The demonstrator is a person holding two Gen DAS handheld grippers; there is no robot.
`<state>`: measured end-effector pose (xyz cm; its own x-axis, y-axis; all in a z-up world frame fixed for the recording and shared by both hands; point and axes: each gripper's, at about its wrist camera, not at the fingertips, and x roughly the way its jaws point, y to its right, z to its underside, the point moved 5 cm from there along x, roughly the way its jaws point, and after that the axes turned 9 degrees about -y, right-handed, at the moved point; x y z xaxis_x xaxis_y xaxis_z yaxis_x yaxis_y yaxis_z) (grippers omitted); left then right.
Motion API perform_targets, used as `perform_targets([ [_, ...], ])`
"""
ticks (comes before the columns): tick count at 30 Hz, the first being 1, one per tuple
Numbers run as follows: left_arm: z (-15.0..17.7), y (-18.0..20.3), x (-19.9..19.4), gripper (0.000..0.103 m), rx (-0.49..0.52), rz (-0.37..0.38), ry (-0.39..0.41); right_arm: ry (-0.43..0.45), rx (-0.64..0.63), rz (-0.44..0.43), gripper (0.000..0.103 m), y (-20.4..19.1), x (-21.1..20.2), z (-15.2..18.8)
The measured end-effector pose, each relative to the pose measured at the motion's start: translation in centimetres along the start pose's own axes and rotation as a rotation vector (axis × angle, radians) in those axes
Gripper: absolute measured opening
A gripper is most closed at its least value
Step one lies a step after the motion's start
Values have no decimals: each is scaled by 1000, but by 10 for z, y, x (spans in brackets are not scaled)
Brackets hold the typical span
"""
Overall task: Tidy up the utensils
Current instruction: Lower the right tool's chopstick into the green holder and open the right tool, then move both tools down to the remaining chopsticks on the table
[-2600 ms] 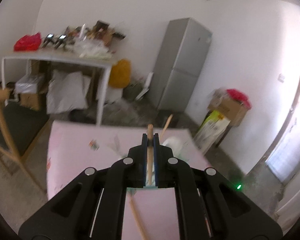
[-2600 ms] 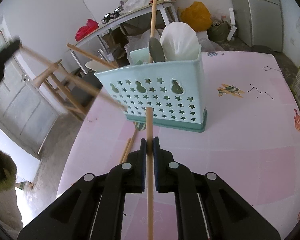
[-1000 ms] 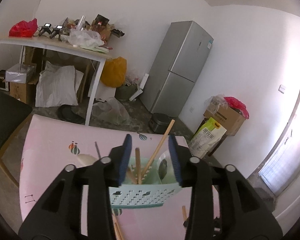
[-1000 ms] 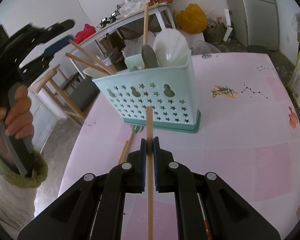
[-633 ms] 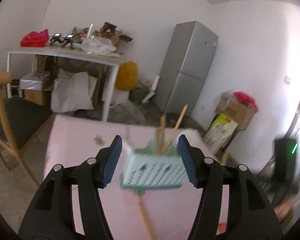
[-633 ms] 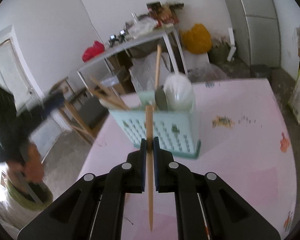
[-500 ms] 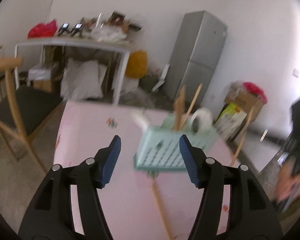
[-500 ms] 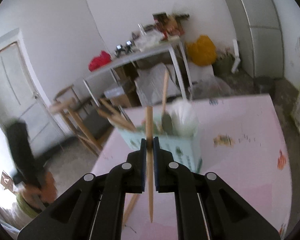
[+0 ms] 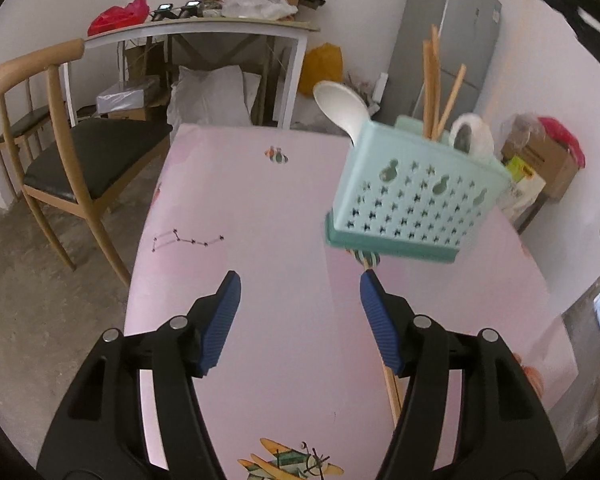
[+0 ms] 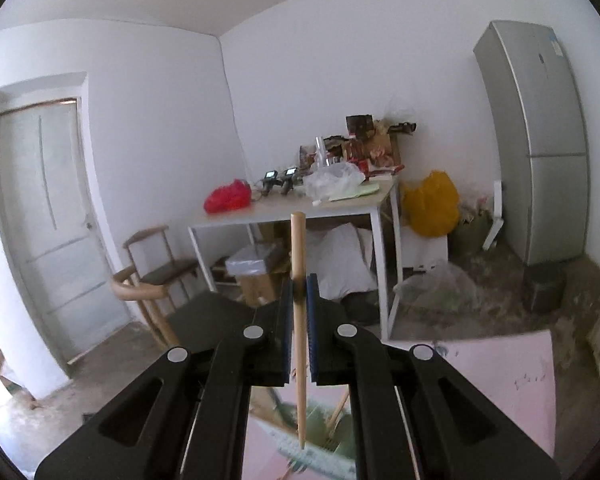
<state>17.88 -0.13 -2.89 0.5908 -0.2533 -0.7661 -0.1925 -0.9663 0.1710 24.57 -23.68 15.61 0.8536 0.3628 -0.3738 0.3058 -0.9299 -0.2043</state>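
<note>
The basket point(image 9: 412, 196) is smooth pale-green plastic, pierced with star-shaped holes; a glossy white plastic spoon point(image 9: 340, 106) and bare matt wooden sticks point(image 9: 432, 84) stand in it. The bench point(image 9: 240, 208) wears a smooth pink printed cover with a slight sheen. The wooden stick point(image 10: 299, 300) at centre frame looks unvarnished.
</note>
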Motion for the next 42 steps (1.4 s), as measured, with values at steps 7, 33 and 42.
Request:
perform_targets([
  [7, 8, 14, 14, 59, 53, -25, -33, -72, -58, 55, 7, 6, 50, 19],
  [33, 22, 29, 41, 59, 78, -64, -146, -56, 122, 63, 44, 63, -14, 75],
  [42, 36, 55, 50, 43, 117, 24, -203, -338, 220, -6, 46, 41, -4, 189],
])
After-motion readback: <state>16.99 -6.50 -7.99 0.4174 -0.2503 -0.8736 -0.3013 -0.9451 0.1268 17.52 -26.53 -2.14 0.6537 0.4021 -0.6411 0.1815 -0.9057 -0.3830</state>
